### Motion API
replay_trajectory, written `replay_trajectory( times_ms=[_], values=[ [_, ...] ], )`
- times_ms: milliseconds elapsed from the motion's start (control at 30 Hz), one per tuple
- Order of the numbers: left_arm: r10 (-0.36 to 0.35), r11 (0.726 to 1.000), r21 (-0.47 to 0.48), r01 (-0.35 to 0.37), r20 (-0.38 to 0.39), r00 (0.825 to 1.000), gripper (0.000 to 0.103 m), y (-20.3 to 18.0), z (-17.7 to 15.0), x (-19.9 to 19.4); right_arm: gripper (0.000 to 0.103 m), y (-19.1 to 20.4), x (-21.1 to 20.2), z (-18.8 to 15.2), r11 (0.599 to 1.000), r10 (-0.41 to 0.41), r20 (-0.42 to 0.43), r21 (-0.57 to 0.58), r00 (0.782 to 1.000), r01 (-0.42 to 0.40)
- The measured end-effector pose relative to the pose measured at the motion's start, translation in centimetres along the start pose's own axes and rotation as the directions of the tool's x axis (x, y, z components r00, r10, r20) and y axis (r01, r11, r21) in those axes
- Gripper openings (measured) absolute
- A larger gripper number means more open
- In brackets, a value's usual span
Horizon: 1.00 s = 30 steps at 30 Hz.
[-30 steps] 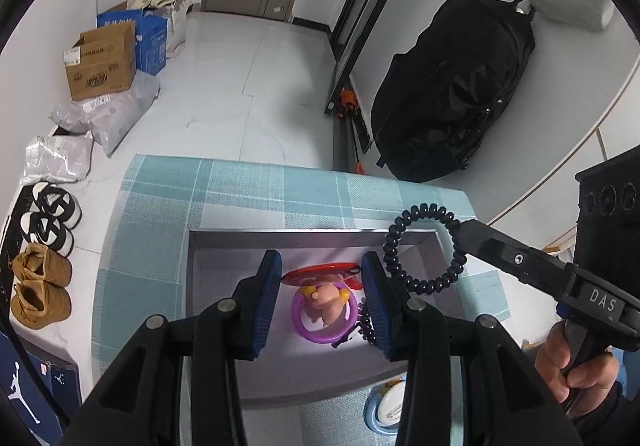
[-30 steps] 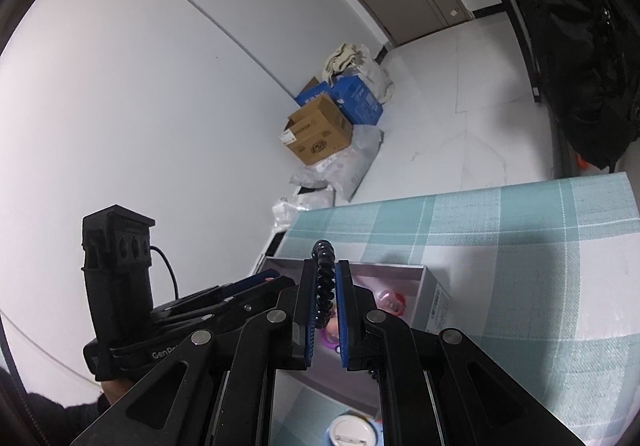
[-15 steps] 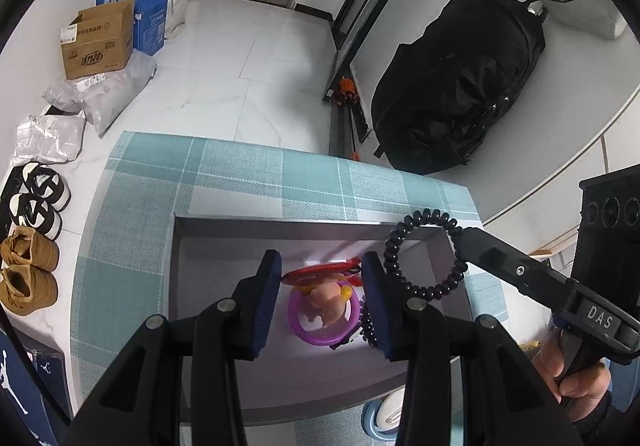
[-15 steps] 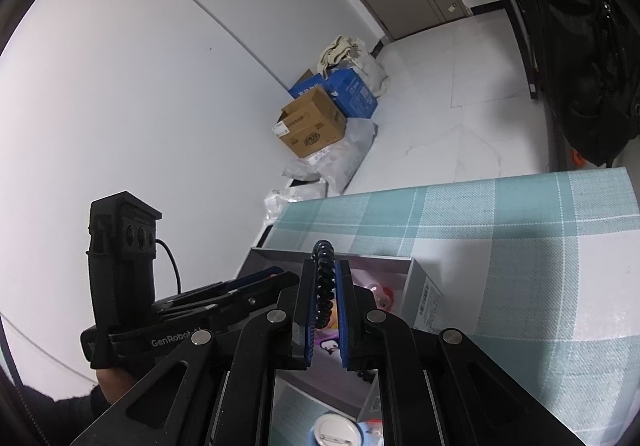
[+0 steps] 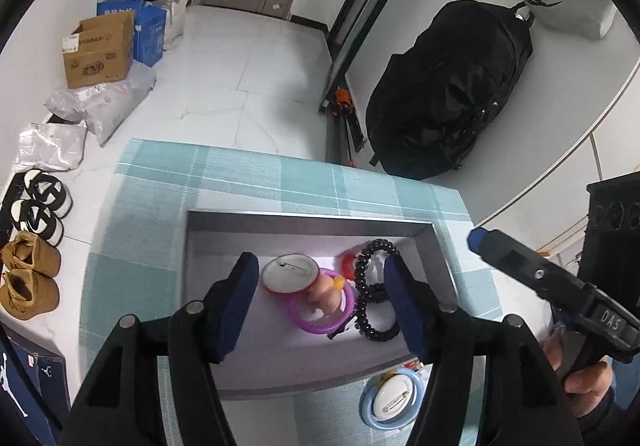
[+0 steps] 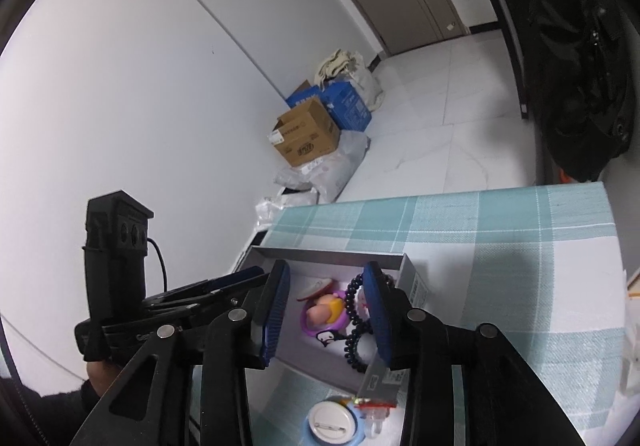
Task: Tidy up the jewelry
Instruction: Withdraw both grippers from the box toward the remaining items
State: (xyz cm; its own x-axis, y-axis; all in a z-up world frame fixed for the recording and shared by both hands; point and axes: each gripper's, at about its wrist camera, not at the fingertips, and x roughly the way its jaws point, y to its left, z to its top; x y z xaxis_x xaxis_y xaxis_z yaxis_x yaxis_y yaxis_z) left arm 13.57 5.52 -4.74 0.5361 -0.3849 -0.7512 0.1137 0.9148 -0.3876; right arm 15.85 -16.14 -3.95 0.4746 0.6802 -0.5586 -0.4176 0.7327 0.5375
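The black bead bracelet [image 5: 370, 288], held a second ago between the shut right gripper [image 6: 326, 310] above the tray, now lies inside the grey tray [image 5: 308, 220] near its right wall, just beside the purple ring with the pink figure [image 5: 324, 302]. A white round badge [image 5: 290, 274] has also appeared in the tray. Both grippers' jaws are opening: the left gripper [image 5: 320, 300] stands fairly wide over the tray, gripping nothing; the right one is empty too. A blue-rimmed badge [image 5: 392, 400] lies on the worktop [image 5: 256, 174] at the tray's near edge.
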Motion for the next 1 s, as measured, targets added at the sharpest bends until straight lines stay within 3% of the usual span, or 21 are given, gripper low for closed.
replay_trajectory(
  times_ms=[200, 267, 333, 500, 633, 1000],
  values=[
    [0.059, 0.998, 0.035, -0.060, 0.025, 0.998, 0.060, -0.7, -0.8, -1.1, 0.047, 0.6, -1.1, -0.5, 1.000, -0.030, 0.020, -0.001, 0.999, 0.030],
    [0.070, 0.996, 0.043, -0.072, 0.045, 0.997, 0.060, -0.9, -1.0, -1.6, 0.052, 0.9, -1.5, -0.5, 0.999, -0.038, 0.032, -0.004, 0.999, 0.039],
    [0.078, 0.996, 0.040, -0.080, 0.055, 0.995, 0.060, -0.9, -1.3, -2.1, 0.066, 1.2, -2.0, -0.6, 0.999, -0.052, 0.049, -0.010, 0.997, 0.053],
    [0.092, 0.996, 0.009, -0.093, 0.059, 0.994, 0.060, -1.1, -2.1, -2.8, 0.072, 1.9, -3.1, -1.8, 0.994, -0.104, 0.062, -0.041, 0.993, 0.106],
    [0.118, 0.993, 0.018, -0.119, 0.066, 0.991, 0.060, -1.7, -3.1, -3.5, 0.083, 1.9, -4.2, -3.2, 0.990, -0.137, 0.061, -0.036, 0.989, 0.139],
    [0.159, 0.987, 0.010, -0.159, 0.052, 0.986, 0.061, -3.4, -7.2, -4.4, 0.094, 3.1, -5.9, -6.9, 0.960, -0.252, 0.049, -0.110, 0.967, 0.256]
  ],
)
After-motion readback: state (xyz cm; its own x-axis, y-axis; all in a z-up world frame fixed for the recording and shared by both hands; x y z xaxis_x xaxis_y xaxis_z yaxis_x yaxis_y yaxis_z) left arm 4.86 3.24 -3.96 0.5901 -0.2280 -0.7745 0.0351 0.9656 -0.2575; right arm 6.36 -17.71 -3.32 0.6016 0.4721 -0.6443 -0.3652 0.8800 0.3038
